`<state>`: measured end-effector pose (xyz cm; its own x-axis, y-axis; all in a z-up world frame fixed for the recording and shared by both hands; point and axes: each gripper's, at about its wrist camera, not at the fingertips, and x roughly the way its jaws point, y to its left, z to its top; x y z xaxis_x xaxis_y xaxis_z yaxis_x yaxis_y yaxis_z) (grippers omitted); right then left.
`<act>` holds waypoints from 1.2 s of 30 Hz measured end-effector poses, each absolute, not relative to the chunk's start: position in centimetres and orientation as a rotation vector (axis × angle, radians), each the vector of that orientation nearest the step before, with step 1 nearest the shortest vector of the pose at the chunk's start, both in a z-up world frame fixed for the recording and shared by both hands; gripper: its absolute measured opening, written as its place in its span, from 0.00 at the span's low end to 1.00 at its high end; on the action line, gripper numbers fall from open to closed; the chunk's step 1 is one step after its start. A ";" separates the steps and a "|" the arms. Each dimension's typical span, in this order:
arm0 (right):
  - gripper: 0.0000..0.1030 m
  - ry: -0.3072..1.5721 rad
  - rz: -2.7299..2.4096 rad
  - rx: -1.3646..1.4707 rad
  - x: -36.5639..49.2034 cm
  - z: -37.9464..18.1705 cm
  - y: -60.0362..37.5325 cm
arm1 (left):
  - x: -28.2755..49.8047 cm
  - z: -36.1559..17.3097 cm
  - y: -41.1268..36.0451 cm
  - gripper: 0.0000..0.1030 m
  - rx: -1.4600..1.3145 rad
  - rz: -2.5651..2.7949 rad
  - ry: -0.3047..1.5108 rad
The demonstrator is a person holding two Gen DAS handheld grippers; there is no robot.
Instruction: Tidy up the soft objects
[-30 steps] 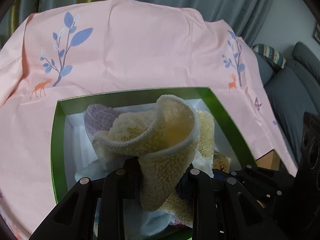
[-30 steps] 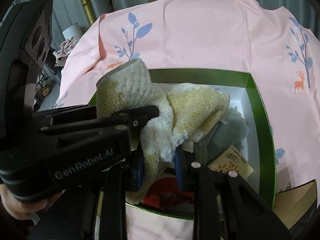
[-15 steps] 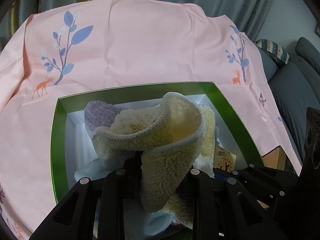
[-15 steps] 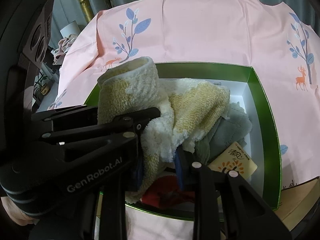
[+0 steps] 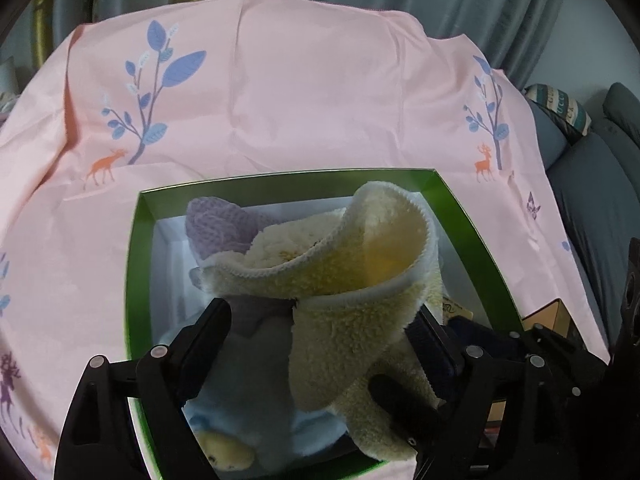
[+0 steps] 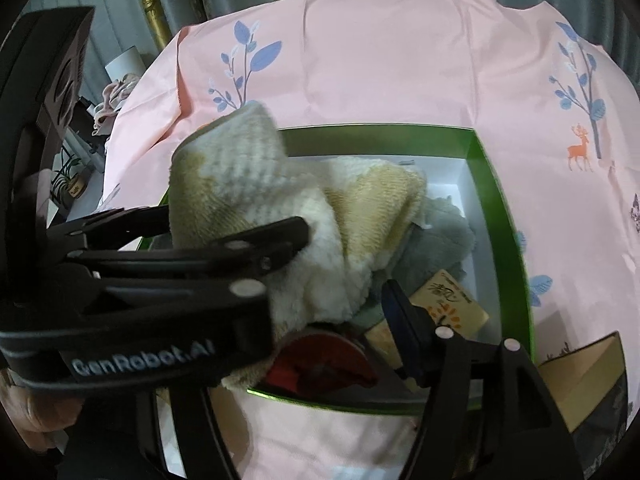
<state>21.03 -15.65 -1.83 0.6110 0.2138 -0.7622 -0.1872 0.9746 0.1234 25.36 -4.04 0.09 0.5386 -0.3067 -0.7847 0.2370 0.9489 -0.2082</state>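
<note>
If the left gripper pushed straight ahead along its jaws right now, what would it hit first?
The left gripper has open jaws, and the cream fleece towel already lies between them, so it meets that first. The purple knit item lies beyond, though depth is unclear.

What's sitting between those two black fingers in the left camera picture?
In the left wrist view, the fluffy yellow towel hangs between the left gripper's spread fingers, over the green box. A pale blue cloth lies beneath.
</note>
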 end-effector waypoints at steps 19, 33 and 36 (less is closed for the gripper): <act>0.99 0.730 0.104 0.028 13.8 3.2 -19.6 | 19.5 6.4 -1.6 0.96 -0.083 -0.295 0.837; 0.99 0.664 0.033 -0.026 8.7 4.6 -19.4 | 13.9 7.4 1.0 0.96 -0.109 -0.097 0.779; 0.99 0.666 0.041 -0.021 7.4 4.3 -19.2 | 13.2 7.0 1.8 0.96 -0.169 -0.118 0.794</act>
<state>7.39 -19.20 4.34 0.7857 0.0312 -0.6179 -0.0450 0.9990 -0.0067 13.16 1.79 6.95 0.6952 -0.1688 -0.6987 0.0420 0.9799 -0.1950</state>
